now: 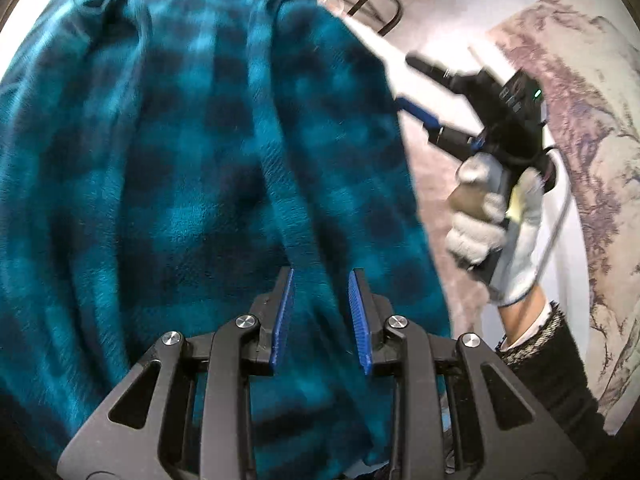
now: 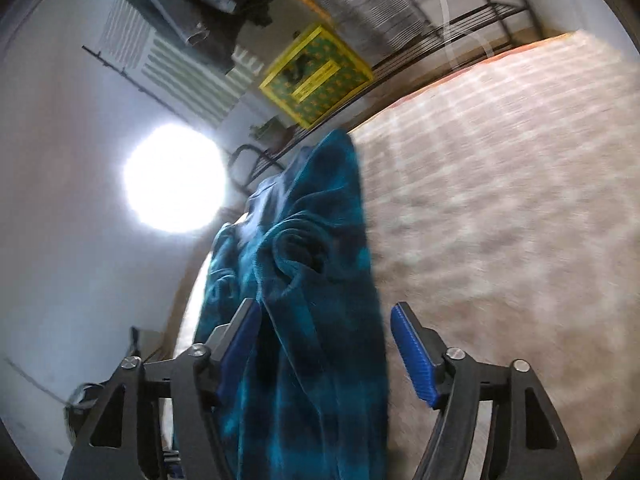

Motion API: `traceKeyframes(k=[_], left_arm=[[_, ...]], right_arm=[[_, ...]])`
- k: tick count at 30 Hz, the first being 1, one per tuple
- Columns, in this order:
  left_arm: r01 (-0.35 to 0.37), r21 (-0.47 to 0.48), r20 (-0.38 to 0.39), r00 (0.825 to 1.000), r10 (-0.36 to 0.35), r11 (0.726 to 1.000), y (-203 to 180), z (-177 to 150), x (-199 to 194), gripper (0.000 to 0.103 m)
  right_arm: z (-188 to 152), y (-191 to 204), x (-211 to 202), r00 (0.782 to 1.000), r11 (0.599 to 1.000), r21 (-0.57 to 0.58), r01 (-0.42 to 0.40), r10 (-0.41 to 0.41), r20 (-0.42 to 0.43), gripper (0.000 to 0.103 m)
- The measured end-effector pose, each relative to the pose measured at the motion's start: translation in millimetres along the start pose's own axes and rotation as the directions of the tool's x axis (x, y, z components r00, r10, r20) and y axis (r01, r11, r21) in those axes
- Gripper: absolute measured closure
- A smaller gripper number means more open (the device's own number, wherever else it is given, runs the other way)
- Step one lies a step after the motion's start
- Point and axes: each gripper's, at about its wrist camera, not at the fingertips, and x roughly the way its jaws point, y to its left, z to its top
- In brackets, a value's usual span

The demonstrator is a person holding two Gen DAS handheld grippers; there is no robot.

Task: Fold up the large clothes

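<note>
A teal and dark checked fleece garment (image 1: 168,168) fills the left and middle of the left wrist view. My left gripper (image 1: 321,276) hovers over it, its blue pads apart and pressing on nothing; the cloth lies below the gap. To the right, a gloved hand (image 1: 480,216) holds my right gripper (image 1: 404,80) just off the garment's edge, fingers spread. In the right wrist view the garment (image 2: 304,280) runs as a bunched strip between the wide-set fingers of my right gripper (image 2: 324,306). The cloth lies close to the left pad (image 2: 240,340) and well clear of the right one.
A beige patterned surface (image 2: 500,200) spreads right of the garment. Behind it stand a black metal rack (image 2: 460,20), a yellow and green box (image 2: 316,76) and dark folded cloth (image 2: 192,4). A bright glare spot (image 2: 174,180) is at left. A tree-patterned hanging (image 1: 580,120) is at right.
</note>
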Motion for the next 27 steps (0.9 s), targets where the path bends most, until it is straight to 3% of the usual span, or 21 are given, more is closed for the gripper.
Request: traceKeyframes(k=[3, 5, 6, 8, 10, 13, 15, 18, 20, 22, 27], left_arm=[[-0.022, 0.0, -0.018, 1.0, 0.022, 1.0, 2.1, 2.5, 12.0, 0.077], [-0.029, 0.003, -0.027, 0.999, 0.029, 1.0, 2.3, 0.6, 15.8, 0.077], [-0.035, 0.004, -0.03, 0.999, 0.035, 0.999, 2.6, 0.1, 18.2, 0.077], [-0.037, 0.006, -0.028, 0.999, 0.037, 0.999, 2.1, -1.5, 19.2, 0.077], [-0.041, 0.009, -0.024, 0.999, 0.042, 0.999, 1.2, -2.1, 18.3, 0.077], [-0.05, 0.015, -0.021, 0.999, 0.05, 0.999, 0.0, -6.9, 17.3, 0.077], [-0.058, 0.021, -0.021, 0.998, 0.059, 0.998, -4.9, -7.3, 19.0, 0.077], [-0.073, 0.035, -0.014, 0.997, 0.074, 0.997, -12.4, -8.5, 19.9, 0.077], [-0.088, 0.056, -0.004, 0.996, 0.089, 0.995, -18.0, -10.4, 17.3, 0.077], [-0.095, 0.067, 0.008, 0.995, 0.095, 0.993, -26.5, -14.9, 15.2, 0.077], [-0.103, 0.105, 0.061, 0.993, 0.097, 0.989, -56.7, -30.2, 0.4, 0.077]], right_arm=[[3.8, 2.8, 20.3, 0.999, 0.999, -0.024, -0.036, 0.035, -0.029, 0.032], [4.5, 5.5, 35.8, 0.997, 0.997, -0.065, 0.037, -0.041, -0.063, 0.063], [3.3, 4.1, 41.3, 0.995, 0.996, -0.068, 0.056, -0.061, -0.082, 0.091], [0.6, -1.2, 37.7, 0.993, 0.994, -0.027, 0.105, -0.106, -0.043, 0.096], [-5.3, 2.5, 6.4, 0.985, 0.988, 0.019, 0.155, -0.156, 0.08, 0.098], [-5.0, 10.1, -32.3, 0.94, 0.96, 0.017, 0.28, -0.278, 0.197, 0.098], [-1.6, -7.1, -30.8, 0.95, 0.959, 0.057, 0.278, -0.283, 0.132, 0.097], [-4.6, -32.9, -21.6, 0.966, 0.961, 0.127, 0.246, -0.254, 0.054, 0.089], [-3.3, -39.3, -22.4, 0.971, 0.963, 0.134, 0.233, -0.239, 0.027, 0.075], [1.3, -37.4, -31.8, 0.968, 0.964, 0.117, 0.24, -0.246, 0.042, 0.047], [3.3, -28.2, -76.1, 0.971, 0.973, 0.107, 0.204, -0.216, 0.107, 0.044]])
